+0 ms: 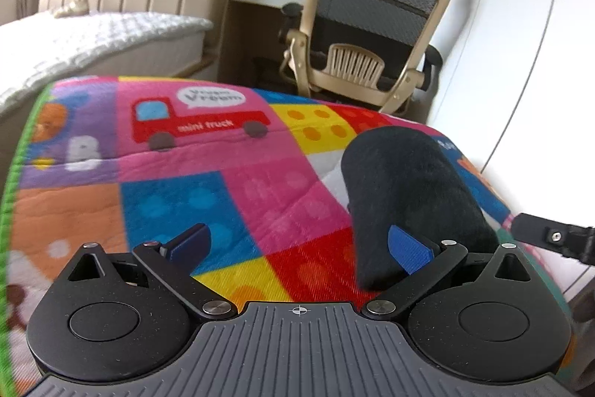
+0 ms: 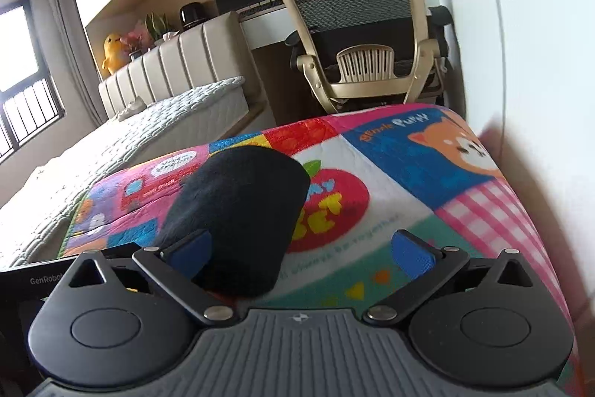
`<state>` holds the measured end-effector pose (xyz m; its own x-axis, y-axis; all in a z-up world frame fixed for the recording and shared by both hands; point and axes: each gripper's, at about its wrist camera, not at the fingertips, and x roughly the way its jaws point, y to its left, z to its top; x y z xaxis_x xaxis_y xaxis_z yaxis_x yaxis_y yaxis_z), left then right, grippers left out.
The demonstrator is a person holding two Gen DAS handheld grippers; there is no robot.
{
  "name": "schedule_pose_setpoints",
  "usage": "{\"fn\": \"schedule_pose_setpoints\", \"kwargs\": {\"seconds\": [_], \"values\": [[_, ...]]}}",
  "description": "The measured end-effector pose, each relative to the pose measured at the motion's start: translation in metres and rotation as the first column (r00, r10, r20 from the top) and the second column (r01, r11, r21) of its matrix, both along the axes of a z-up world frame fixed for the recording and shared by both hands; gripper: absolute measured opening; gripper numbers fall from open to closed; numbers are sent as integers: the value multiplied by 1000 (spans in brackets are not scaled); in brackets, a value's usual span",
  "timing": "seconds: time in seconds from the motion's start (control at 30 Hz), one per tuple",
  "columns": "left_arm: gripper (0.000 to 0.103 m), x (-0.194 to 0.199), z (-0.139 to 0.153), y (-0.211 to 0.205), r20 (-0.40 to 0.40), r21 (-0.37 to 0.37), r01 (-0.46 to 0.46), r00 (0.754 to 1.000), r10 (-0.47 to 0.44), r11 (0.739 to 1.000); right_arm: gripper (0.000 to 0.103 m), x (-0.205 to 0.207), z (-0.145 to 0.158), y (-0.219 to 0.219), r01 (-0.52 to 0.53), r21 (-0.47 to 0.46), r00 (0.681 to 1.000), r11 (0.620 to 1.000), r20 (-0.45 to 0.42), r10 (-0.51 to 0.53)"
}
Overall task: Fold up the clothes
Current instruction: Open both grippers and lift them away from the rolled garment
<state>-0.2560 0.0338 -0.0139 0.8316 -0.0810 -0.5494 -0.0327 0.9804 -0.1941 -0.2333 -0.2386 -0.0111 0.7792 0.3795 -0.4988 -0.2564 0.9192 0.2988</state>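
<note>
**Flanking the folded black cloth**

Hovering over the blanket-covered surface [image 1: 186,173], I hold both tongs apart and empty. The cloth [image 1: 409,196] lies as a compact dark bundle on the blanket, between my two hands. From my left tongs [image 1: 299,244] it sits to the right, with my right blue pad in front of its near end; from my right tongs [image 2: 301,248] it sits to the left, my left pad overlapping its near edge. Neither pair presses on it. Its long axis runs away from me toward the chair [image 1: 372,36], rounded far end pointing that way, near end by my pads. Both hands look about equally close; the next fold would likely start from that near end.
</note>
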Motion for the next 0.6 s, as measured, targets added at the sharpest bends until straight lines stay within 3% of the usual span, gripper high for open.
{"fn": "schedule_pose_setpoints", "kwargs": {"seconds": [0.17,0.27,0.4,0.5,0.6], "values": [[103,-47,5,-19,73,24,27,997,-29,999,103,-42,-7,-8,53,40,998,998,20,-54],[103,-75,1,-35,141,88,33,989,-46,996,103,-74,-14,-5,111,1,986,994,122,-110],[103,-105,-2,-51,203,174,18,978,-54,985,103,-106,-16,5,113,-78,976,991,197,-96],[103,-119,1,-56,189,163,12,981,-43,987,103,-124,-16,8,110,-80,967,991,240,-88],[103,-125,7,-60,127,162,14,991,-35,987,103,-134,-15,10,107,-55,968,993,232,-91]]}}
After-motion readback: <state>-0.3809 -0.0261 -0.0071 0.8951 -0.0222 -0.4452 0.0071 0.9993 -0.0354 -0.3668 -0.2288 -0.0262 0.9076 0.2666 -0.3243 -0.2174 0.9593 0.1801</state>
